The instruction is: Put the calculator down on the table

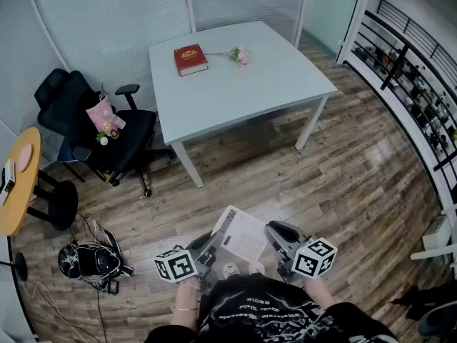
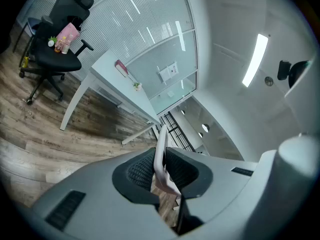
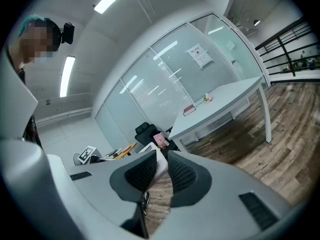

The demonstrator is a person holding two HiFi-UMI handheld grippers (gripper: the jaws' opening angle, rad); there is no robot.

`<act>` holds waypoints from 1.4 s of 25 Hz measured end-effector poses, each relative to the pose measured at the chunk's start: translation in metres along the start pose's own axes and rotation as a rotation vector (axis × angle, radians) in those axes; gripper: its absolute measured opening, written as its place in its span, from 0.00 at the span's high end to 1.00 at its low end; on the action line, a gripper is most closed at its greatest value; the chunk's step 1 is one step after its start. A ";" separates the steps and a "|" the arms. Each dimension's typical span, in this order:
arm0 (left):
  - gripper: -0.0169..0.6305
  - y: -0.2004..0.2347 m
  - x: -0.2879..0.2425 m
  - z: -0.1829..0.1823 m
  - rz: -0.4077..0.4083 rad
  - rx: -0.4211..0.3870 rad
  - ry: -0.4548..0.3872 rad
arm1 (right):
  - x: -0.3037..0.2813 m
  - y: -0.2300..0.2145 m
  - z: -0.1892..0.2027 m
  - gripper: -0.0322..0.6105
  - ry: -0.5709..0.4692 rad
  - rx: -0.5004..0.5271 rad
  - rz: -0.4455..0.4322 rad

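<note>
Head view shows the calculator [image 1: 243, 236] held in the air close in front of the person, above the wooden floor [image 1: 343, 184] and well apart from the white worktop [image 1: 271, 84], which carries a red book [image 1: 191, 58] and a flower [image 1: 240, 56]; the left gripper [image 1: 213, 243] has its fingers [image 2: 136, 172] clamped on the calculator's left edge; the right gripper [image 1: 275, 234] has its fingers [image 3: 183, 174] clamped on the right edge; a black office chair [image 1: 93, 123] stands left of the worktop
</note>
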State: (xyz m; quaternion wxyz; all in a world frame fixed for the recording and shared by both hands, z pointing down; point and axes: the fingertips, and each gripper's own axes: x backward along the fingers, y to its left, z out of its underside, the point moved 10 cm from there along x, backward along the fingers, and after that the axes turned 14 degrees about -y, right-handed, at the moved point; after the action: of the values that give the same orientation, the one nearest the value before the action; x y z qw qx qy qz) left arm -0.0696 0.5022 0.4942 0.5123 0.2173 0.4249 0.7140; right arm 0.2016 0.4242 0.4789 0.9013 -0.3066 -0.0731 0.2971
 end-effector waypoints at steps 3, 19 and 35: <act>0.87 -0.001 0.000 0.007 0.001 0.015 -0.005 | 0.004 -0.001 -0.002 0.83 0.000 0.023 0.001; 0.87 0.009 -0.007 -0.005 0.073 -0.002 0.053 | 0.000 0.004 0.007 0.82 -0.048 0.085 0.063; 0.87 0.030 -0.039 -0.014 0.029 -0.029 0.068 | -0.029 -0.032 0.013 0.81 -0.037 0.026 0.088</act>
State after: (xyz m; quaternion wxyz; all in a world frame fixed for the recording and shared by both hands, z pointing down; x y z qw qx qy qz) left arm -0.0815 0.4580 0.5162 0.4904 0.1914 0.4284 0.7344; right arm 0.1895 0.3933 0.5103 0.8898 -0.2921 -0.0724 0.3430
